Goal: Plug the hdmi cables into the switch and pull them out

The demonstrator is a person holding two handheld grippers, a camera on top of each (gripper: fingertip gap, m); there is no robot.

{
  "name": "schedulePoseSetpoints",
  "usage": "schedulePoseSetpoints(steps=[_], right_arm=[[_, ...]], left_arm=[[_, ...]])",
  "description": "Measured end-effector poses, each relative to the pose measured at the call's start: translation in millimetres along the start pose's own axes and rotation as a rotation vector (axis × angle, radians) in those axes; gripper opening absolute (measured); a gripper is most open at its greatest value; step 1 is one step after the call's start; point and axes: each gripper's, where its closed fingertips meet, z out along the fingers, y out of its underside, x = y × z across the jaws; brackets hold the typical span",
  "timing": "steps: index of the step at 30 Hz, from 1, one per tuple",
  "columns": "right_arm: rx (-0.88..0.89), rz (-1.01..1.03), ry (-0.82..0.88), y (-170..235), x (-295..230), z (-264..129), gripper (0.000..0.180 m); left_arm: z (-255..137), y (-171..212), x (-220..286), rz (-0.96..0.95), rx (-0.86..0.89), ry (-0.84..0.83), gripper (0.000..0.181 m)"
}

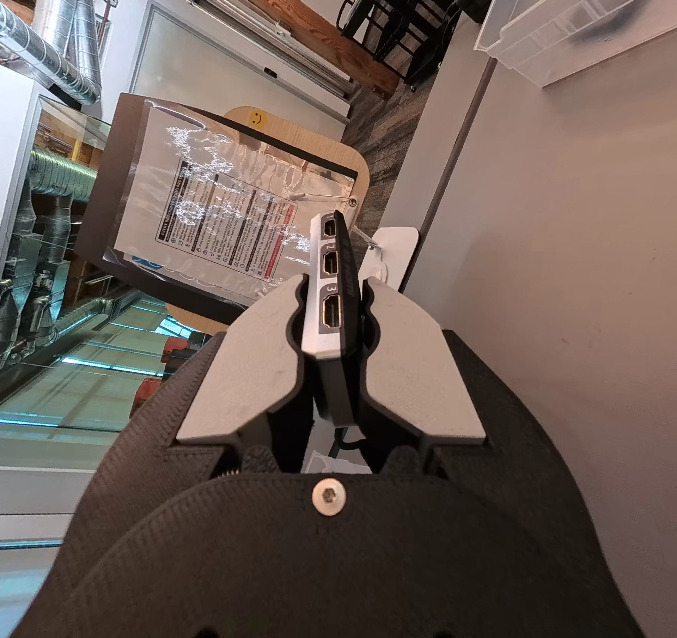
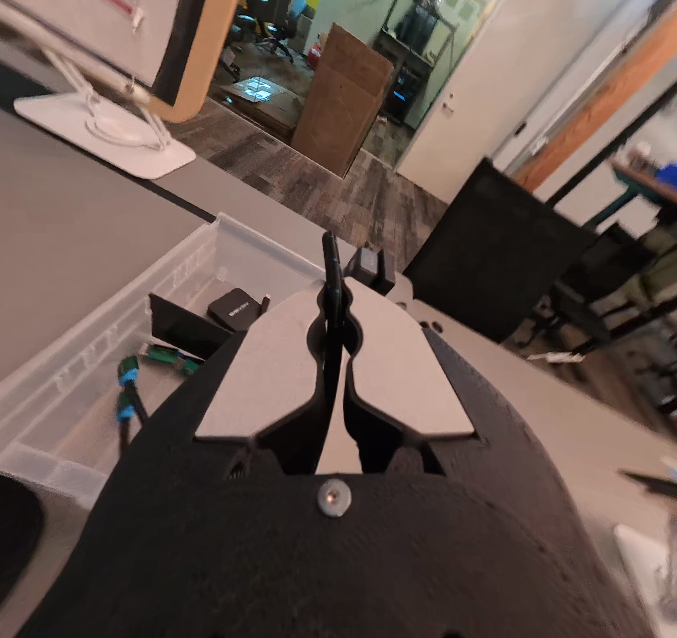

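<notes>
Grey surface (image 1: 549, 290) lies under both tools. Left tool (image 1: 334, 283) clamps the switch (image 1: 326, 321), rigid, light, ports clear ahead. Right tool (image 2: 334, 290) pinches a limp black cable (image 2: 331, 272); gripping nearer the plug seems wiser.

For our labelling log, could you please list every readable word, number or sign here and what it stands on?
I do not quote writing; it stands here:
Switch in the left claw: marks beside three ports, print on its black face.
Laminated sheet: dense print.
Yellow sticker: a drawn face only.
Small black box in the clear bin: pale print, blurred.
</notes>
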Motion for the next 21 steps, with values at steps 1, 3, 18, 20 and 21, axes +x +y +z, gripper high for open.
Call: schedulePoseSetpoints(steps=[1, 3, 18, 20, 21], right_arm=[[0.004, -0.068, -0.020, 0.5, -7.2, 4.5, 0.004], [-0.026, -0.135, -0.123, 6.5, -30.1, 16.8, 0.004], [-0.464, -0.013, -0.922, 59.1, -181.9, 36.7, 0.006], [-0.492, 0.006, -0.898, 61.9, -181.5, 40.9, 0.018], [-0.483, 0.016, -0.894, 59.5, -180.4, 40.2, 0.018]], left_arm=[[0.4, 0.2, 0.7, 0.002, -0.002, 0.002, 0.026], [1.2, 0.1, 2.5, 0.006, -0.004, 0.005, 0.026], [0.7, -1.3, 5.2, 0.014, -0.007, 0.016, 0.025], [0.7, -2.1, 6.5, 0.016, -0.005, 0.019, 0.025], [0.8, -2.7, 7.1, 0.016, -0.003, 0.022, 0.025]])
